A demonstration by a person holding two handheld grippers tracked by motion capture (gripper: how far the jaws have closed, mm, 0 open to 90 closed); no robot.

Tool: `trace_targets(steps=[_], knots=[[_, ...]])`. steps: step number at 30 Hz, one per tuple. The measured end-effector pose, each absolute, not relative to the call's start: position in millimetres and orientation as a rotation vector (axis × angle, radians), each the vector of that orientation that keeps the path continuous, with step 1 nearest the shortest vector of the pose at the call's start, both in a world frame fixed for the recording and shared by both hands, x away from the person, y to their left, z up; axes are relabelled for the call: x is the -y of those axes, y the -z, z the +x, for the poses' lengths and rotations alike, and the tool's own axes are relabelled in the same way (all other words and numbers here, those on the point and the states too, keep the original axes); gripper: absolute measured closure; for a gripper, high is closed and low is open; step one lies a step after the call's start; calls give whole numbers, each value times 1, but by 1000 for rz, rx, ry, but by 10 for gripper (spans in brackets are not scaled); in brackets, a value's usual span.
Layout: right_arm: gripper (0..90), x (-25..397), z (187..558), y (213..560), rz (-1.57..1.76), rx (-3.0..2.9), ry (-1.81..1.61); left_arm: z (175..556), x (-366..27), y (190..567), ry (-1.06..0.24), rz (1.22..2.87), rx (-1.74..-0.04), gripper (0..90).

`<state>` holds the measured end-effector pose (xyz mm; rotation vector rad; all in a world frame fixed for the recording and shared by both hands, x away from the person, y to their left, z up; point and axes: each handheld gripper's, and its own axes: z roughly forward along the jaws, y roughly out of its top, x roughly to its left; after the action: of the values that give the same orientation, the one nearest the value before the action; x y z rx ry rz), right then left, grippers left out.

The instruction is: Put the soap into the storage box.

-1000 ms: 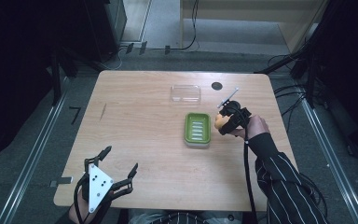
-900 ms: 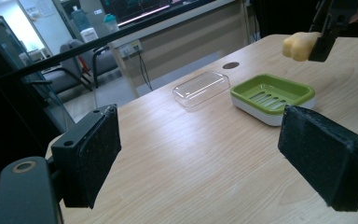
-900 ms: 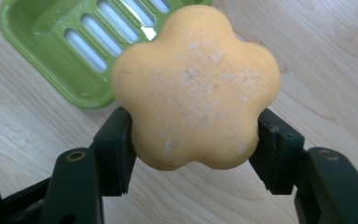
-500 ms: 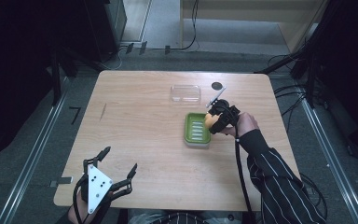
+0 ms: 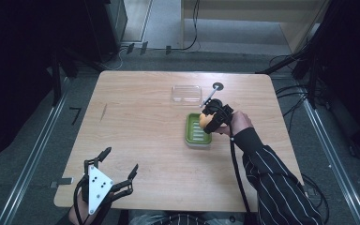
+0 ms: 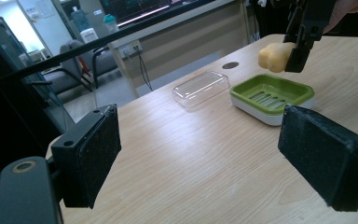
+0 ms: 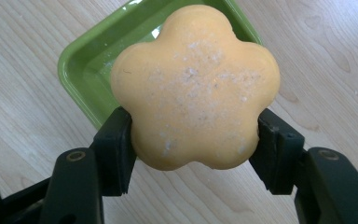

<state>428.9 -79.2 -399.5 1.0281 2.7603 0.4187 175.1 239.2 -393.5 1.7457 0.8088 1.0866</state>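
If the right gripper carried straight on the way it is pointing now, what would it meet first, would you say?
Most likely the green soap dish. The right gripper holds the flower-shaped soap between its fingers, pointing down at the dish's near edge. The soap would touch first, probably on the rim, though depth is hard to judge.

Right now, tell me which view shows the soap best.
The right gripper view: the flower-shaped orange soap is close up, clamped in the right claw. The left gripper view shows it sideways above the green soap dish; the high view shows a speck.
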Motion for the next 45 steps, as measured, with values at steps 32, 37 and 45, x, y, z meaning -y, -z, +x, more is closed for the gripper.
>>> trace_targets(steps=[32,37,45], knots=[[403,49,443,426,975,-2817,-388,175,-240,394,-1088,1748,-807,135],[403,46,444,435,949,-2831,-369,175,-240,394,-1088,1747,-809,135],[401,42,444,442,927,-2838,-335,175,-239,394,-1087,1747,-806,135]])
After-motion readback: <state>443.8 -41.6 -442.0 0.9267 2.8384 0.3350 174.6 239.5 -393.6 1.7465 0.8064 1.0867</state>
